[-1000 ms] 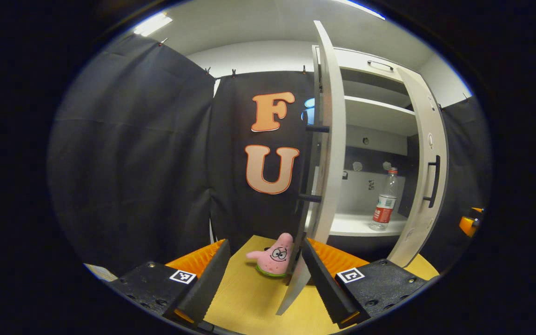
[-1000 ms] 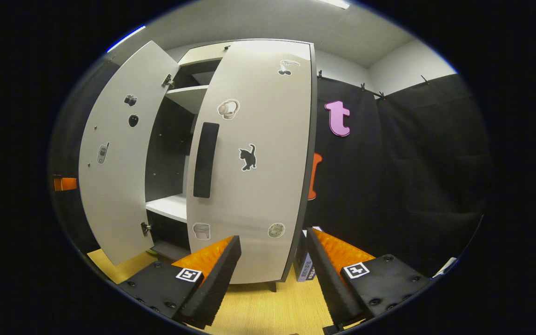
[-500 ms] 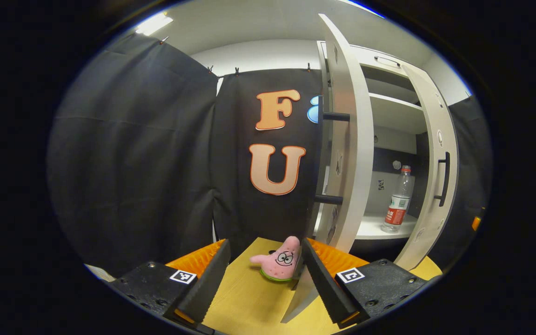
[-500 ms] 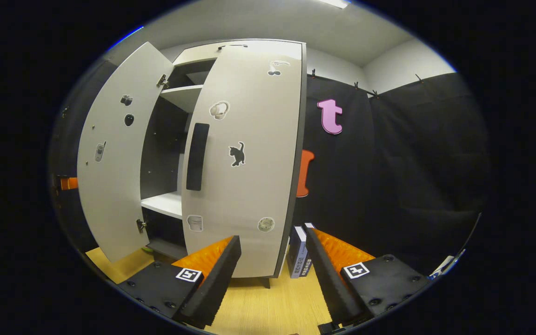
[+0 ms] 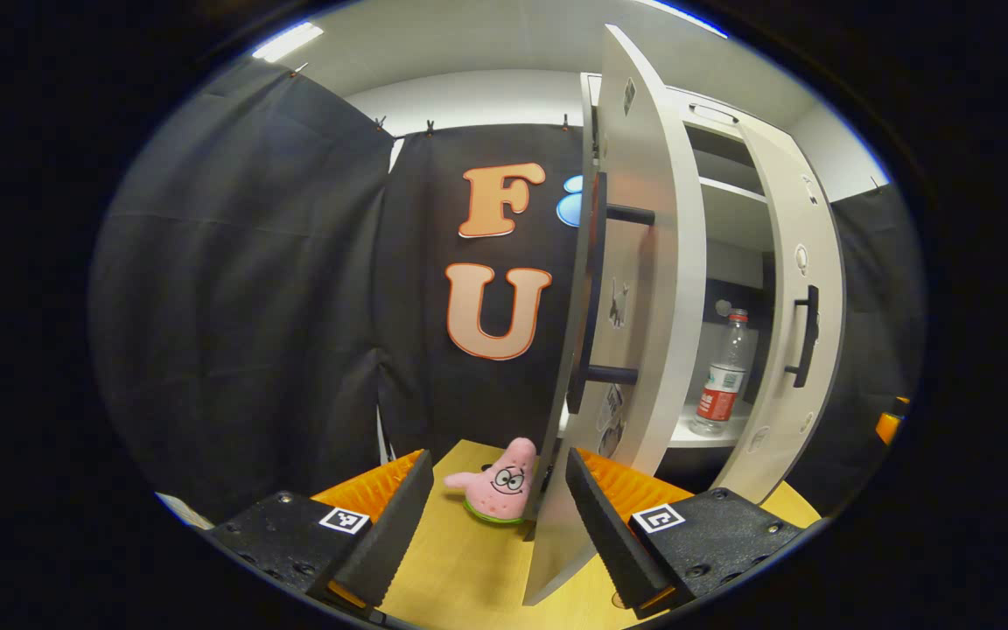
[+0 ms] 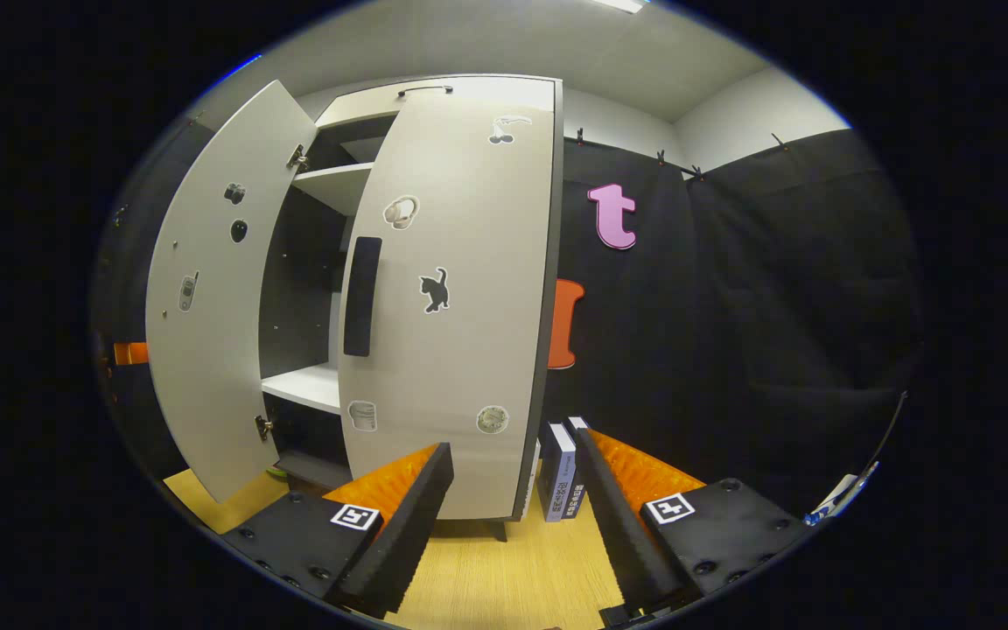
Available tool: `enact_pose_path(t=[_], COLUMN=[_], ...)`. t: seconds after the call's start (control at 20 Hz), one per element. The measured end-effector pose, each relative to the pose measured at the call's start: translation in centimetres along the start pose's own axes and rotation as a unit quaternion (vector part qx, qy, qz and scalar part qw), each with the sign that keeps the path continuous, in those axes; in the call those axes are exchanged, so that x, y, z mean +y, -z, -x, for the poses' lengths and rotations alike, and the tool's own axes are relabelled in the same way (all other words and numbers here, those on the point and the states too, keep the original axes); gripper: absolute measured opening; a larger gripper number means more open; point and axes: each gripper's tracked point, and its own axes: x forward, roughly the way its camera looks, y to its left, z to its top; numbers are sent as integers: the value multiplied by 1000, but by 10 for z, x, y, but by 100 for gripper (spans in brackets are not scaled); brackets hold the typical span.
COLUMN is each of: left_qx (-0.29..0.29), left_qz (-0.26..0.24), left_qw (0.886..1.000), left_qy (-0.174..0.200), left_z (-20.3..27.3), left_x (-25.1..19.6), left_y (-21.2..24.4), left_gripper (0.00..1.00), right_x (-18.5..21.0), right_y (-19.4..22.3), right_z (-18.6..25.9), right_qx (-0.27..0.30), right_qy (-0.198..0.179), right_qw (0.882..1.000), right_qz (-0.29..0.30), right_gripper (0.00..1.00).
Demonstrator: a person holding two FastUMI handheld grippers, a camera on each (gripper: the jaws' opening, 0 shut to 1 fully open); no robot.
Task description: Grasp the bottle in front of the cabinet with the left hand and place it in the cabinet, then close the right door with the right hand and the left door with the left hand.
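Note:
The clear bottle (image 5: pixel 719 378) with a red label stands upright on the cabinet's white lower shelf (image 5: pixel 688 430), seen through the gap between the two doors. The left door (image 5: pixel 644 262) stands edge-on just beyond my left gripper (image 5: pixel 495 516), which is open and holds nothing; the door's lower corner is close to the right-hand finger (image 5: pixel 600 534). The right door (image 6: pixel 456 297) with its dark handle (image 6: pixel 361 296) is partly swung in, straight ahead of my open right gripper (image 6: pixel 513 516). The left door (image 6: pixel 206 289) hangs open beyond it.
A pink starfish plush (image 5: pixel 497 486) lies on the yellow wooden surface (image 5: pixel 460 569) left of the cabinet. Two books (image 6: pixel 561 472) stand upright to the right of the cabinet. Black cloth walls surround the booth.
The right door has swung further toward the cabinet, narrowing the gap and uncovering the books. The left gripper view has shifted, showing more of the left door's outer face.

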Motion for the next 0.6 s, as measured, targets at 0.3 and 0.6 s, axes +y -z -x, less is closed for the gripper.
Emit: enact_pose_path(t=[0.3,0.6], left_qx=[10,15], left_qz=[7,-4], left_qw=[998,997], left_qy=[54,80], left_z=[-5,-11], left_x=[-48,-75], left_y=[6,8], left_gripper=[94,95], right_x=[-14,-38], right_y=[-1,-1], right_z=[10,23], right_qx=[-2,-4], right_qy=[12,36], right_qw=[1000,999], right_qz=[10,9], right_gripper=[95,95])
